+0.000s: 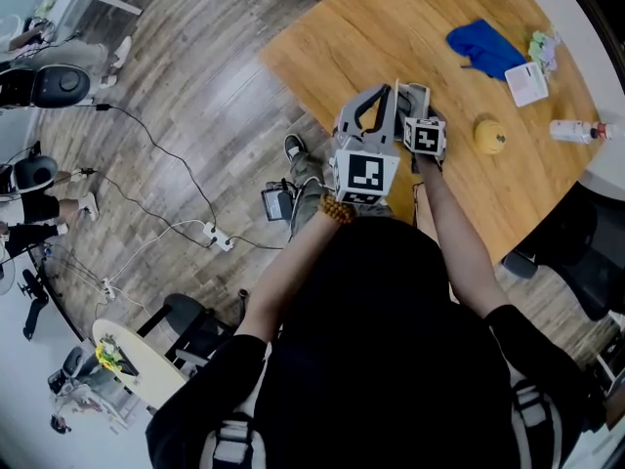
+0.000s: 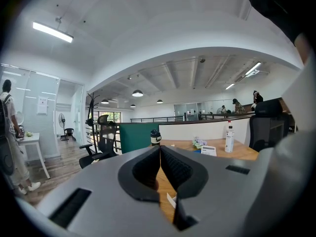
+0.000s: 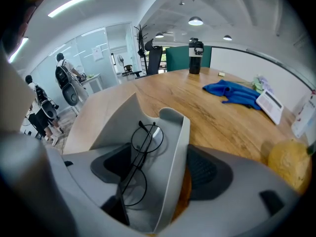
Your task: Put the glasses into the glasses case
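In the right gripper view, thin black round glasses (image 3: 146,138) lie folded inside an open grey glasses case (image 3: 176,147). My right gripper (image 3: 160,168) is shut on the case: its tray sits between the two dark pads, above the wooden table (image 3: 217,117). In the head view both grippers are close together over the table's near edge, and the case (image 1: 414,96) shows just ahead of the right gripper's marker cube. Just to its left is my left gripper (image 1: 376,110). In its own view the left gripper (image 2: 160,152) is shut, pads touching at the tips, with nothing held.
A blue cloth (image 1: 485,47), a white card (image 1: 526,83), a yellow round object (image 1: 489,135) and a white bottle (image 1: 576,130) lie on the table's right half. A black tumbler (image 3: 195,49) stands at the far edge. Cables and chairs are on the floor to the left.
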Available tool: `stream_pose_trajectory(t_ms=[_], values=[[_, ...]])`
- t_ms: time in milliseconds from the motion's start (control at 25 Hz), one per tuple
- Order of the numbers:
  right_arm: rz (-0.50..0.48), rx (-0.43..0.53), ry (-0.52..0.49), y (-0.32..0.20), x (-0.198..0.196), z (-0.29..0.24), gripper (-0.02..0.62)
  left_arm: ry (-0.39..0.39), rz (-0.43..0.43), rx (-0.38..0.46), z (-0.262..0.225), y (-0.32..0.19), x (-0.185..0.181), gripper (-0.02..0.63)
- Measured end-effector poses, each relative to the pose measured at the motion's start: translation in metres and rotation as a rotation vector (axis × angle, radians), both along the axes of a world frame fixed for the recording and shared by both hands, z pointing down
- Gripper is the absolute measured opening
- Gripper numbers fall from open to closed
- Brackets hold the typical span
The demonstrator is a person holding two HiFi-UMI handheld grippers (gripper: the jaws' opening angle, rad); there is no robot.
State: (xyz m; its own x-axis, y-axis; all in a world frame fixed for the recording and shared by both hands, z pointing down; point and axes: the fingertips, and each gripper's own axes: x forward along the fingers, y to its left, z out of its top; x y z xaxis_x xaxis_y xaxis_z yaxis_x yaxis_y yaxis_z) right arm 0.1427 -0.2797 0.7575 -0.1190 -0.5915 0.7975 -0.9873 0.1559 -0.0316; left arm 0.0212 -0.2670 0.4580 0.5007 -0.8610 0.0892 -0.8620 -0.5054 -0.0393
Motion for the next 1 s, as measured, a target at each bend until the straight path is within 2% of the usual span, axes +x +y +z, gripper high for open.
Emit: stream_pose_trajectory(t_ms=[280,800,1000], values=[[-0.011,0.016,-0.026,0.001,0.002,0.019,0.361,-0.007,0.006,-0.004,0.002,0.0,0.001,0.02],[-0.028,0.029,-0.036,0.003,0.008,0.007,0.321,-0.005,0.016,-0.005,0.003,0.003,0.007,0.02],[-0.035,0.032,-0.03,0.002,0.011,0.004,0.286,-0.005,0.019,-0.007,0.004,0.005,0.007,0.02]])
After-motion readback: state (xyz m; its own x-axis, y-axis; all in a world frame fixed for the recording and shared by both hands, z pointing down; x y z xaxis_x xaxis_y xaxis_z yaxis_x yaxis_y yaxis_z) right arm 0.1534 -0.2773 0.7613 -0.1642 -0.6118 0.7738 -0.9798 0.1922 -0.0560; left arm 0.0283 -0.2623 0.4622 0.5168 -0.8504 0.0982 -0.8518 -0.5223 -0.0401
